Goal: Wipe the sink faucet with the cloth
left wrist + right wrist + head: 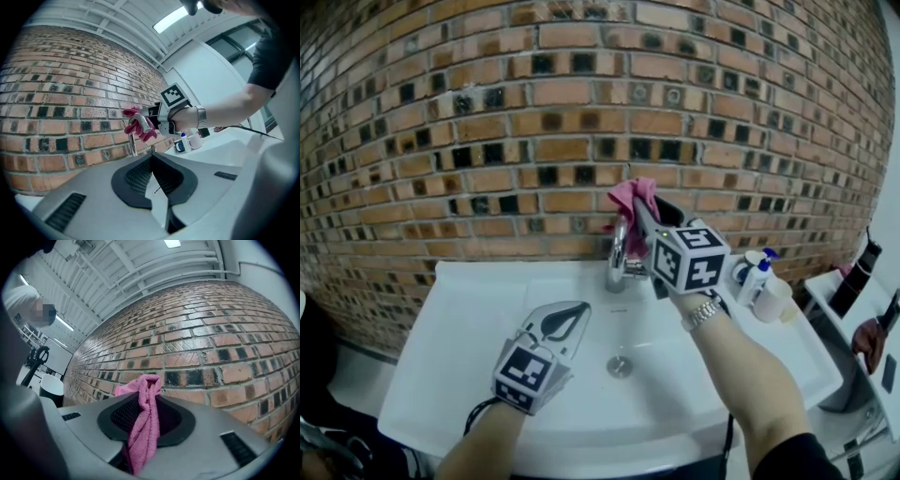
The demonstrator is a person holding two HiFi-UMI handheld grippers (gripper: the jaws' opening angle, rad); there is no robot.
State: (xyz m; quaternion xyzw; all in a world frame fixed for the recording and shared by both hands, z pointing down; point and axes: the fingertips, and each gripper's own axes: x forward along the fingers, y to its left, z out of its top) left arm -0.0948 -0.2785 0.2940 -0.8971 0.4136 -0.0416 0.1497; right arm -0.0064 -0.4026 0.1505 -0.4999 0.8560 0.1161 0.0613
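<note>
At faucet (617, 259) | R gripper (643, 212) fingers clamp pink cloth (633, 195) | L gripper (577, 314) fingers shut, over sink (469, 319) | bottle (757, 277) print unreadable

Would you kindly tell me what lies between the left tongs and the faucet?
Nothing but bare white sink basin, as the head view shows; the left tongs, shut and empty, sit apart from the faucet.

The left hand-held gripper (572, 314) and the right hand-held gripper (645, 210) were grey plastic shells with black ribbed pads in a dark teardrop recess. Each bore a white cube (689, 261) printed with black square markers. Behind the right cube sat a silver metal watch (705, 312), and further back a black sleeve (797, 459). A thin black cable (478, 412) looped behind the left cube.
</note>
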